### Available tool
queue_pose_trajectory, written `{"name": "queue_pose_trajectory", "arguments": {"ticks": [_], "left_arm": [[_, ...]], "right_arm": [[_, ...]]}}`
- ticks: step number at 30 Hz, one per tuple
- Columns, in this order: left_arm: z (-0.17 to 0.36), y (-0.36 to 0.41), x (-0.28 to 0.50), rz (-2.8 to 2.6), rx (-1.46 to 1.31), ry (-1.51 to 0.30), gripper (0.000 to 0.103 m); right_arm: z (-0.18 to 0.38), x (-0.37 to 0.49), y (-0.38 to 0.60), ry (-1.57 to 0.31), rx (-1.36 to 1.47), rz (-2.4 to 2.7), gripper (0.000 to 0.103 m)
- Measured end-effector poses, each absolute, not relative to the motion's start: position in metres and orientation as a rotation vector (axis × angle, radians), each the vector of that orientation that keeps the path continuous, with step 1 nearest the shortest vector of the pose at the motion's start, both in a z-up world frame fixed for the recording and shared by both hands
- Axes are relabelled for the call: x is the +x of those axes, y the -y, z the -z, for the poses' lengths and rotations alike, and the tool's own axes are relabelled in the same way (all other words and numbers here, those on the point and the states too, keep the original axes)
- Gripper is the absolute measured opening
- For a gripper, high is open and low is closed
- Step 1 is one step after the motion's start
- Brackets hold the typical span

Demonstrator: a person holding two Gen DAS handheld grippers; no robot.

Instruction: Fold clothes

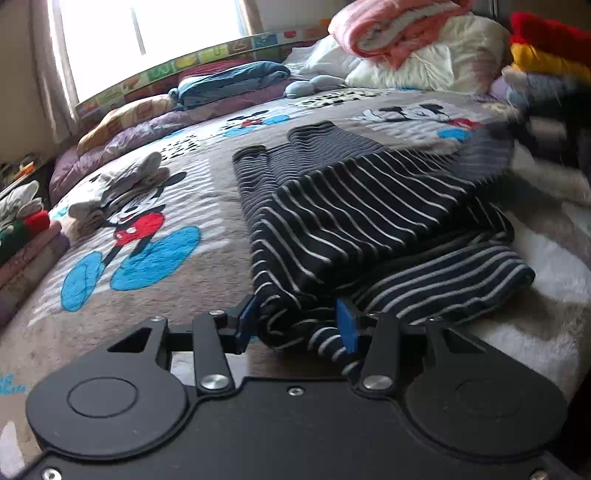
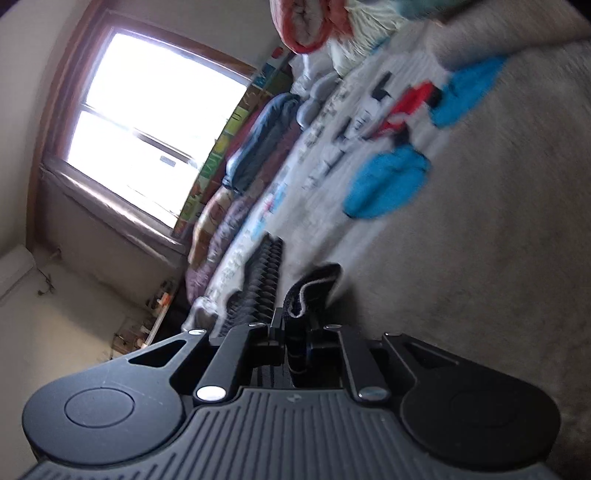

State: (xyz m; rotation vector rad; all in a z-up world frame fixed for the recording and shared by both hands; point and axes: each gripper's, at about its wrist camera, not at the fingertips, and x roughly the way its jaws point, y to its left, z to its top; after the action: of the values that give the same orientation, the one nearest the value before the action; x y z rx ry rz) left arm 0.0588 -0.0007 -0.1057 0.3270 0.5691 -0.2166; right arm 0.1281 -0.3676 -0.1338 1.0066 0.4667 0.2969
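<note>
The striped garment (image 1: 354, 221) lay lengthwise away from the left tongs (image 1: 295, 325), which stood half-open around its near hem; the right tongs (image 2: 295, 325) pinched its far edge.

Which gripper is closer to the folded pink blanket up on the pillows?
Right, as far as the blur allows. The right gripper is raised near the pink blanket, shut on striped fabric. The left gripper straddles the striped garment at the bed's near edge.

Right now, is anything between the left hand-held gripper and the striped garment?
Nothing visible. The left hand-held gripper already has the near edge of the striped garment bunched between its blue pads. The blanket around it shows no obstacle.
</note>
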Motion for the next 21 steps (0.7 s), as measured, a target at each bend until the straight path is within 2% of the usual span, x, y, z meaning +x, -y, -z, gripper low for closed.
{"name": "queue_pose_trajectory", "arguments": {"ticks": [14, 17, 21], "left_arm": [[0.115, 0.007, 0.054, 0.224, 0.38, -0.544, 0.041], [0.116, 0.008, 0.053, 0.238, 0.381, -0.549, 0.04], [0.115, 0.007, 0.053, 0.267, 0.365, -0.56, 0.039]], "right_arm": [[0.004, 0.196, 0.331, -0.334, 0.856, -0.507, 0.01], [0.004, 0.198, 0.333, -0.326, 0.851, -0.492, 0.01], [0.04, 0.2, 0.344, -0.415, 0.848, -0.368, 0.01]]}}
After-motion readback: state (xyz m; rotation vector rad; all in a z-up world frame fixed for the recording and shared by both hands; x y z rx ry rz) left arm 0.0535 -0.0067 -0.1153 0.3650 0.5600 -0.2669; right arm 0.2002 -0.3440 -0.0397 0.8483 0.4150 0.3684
